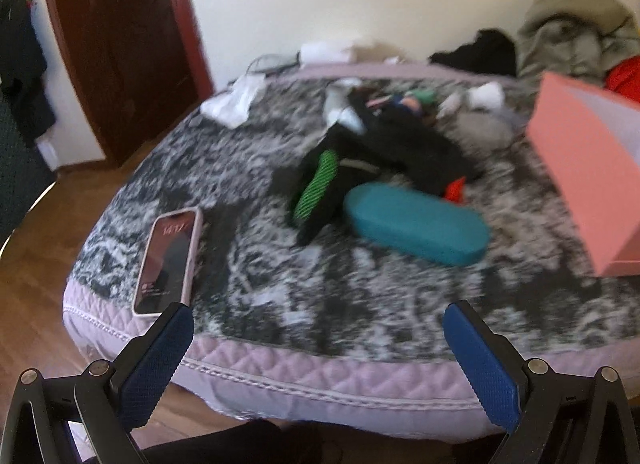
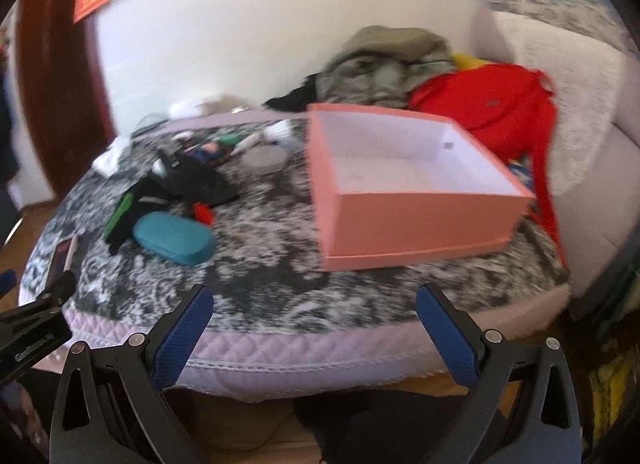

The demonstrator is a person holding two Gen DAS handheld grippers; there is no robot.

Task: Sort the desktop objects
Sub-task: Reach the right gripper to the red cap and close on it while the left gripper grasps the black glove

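Note:
A teal glasses case (image 1: 416, 218) lies mid-bed; it also shows in the right wrist view (image 2: 173, 237). A phone in a pink case (image 1: 168, 260) lies near the bed's front left edge. A black garment with a green patch (image 1: 360, 160) lies behind the case, with small items beyond it. An open pink box (image 2: 408, 192) with a white inside stands on the right; it also shows in the left wrist view (image 1: 588, 180). My left gripper (image 1: 318, 328) is open and empty over the front edge. My right gripper (image 2: 314, 312) is open and empty before the box.
The bed has a grey-white patterned cover with a lilac quilted border (image 1: 320, 376). Clothes are piled at the back right: an olive jacket (image 2: 392, 60) and a red garment (image 2: 492, 104). A brown door (image 1: 120, 44) and wooden floor (image 1: 36, 284) lie to the left.

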